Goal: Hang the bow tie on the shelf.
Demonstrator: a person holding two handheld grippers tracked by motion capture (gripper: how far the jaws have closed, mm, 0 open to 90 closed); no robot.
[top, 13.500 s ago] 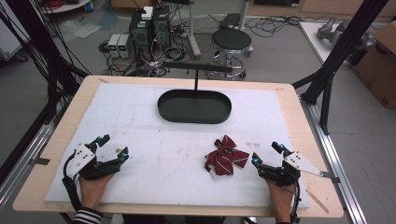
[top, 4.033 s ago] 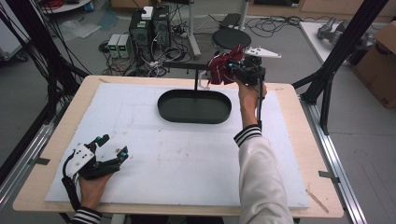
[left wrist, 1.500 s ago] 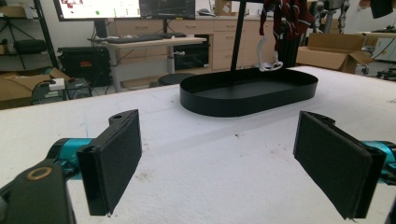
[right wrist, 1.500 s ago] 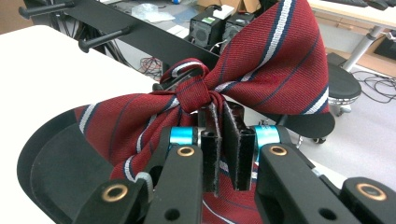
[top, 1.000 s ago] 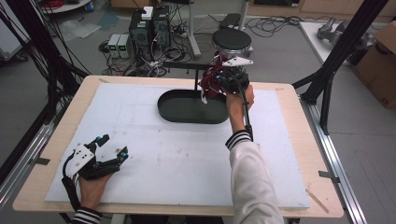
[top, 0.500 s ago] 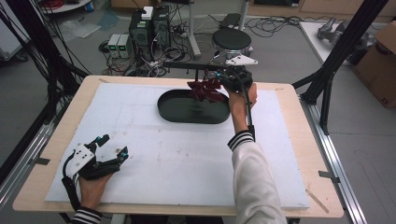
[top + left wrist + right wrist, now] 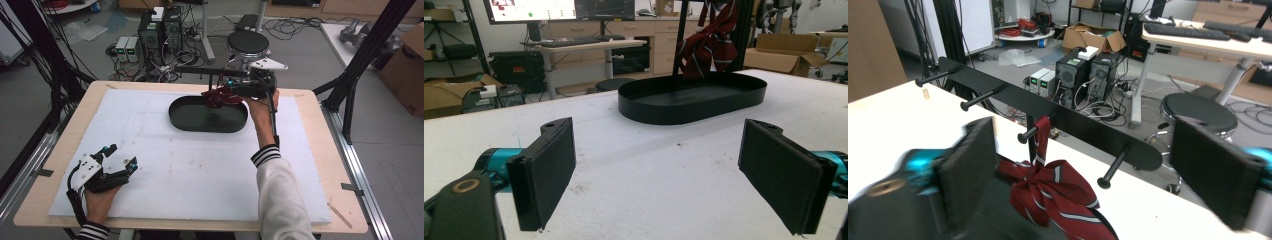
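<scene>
A: High view first, biggest thing: what carries it all?

B: A wooden desk [image 7: 320,150] with a white sheet [image 7: 200,170] over most of its top. Toward the far edge lies a black oval tray [image 7: 186,119], flat on the sheet.

A: And behind the tray?

B: A black peg rack [image 7: 1013,102] stands upright at the far side, a bar with several pegs pointing toward the person. In the right gripper view a dark red striped tie [image 7: 1055,192], knotted into a bow, hangs by its strap from one of the middle pegs. Its lower part droops over the far rim of the tray; the left gripper view shows it dangling there too, whether it touches the rim I cannot tell.

A: The right gripper?

B: The right gripper [image 7: 240,89] is held up at the rack, just beside the tie, at the end of a white sleeve. Its fingers have just been opening and now stand wide, one on each side of the tie; the pads do not press it, so the tie hangs from the peg alone.

A: The left one?

B: The left gripper [image 7: 120,160] rests low on the sheet at the near left corner, well apart from the tray. Its fingers [image 7: 544,175] stand wide with only bare sheet between them.
</scene>
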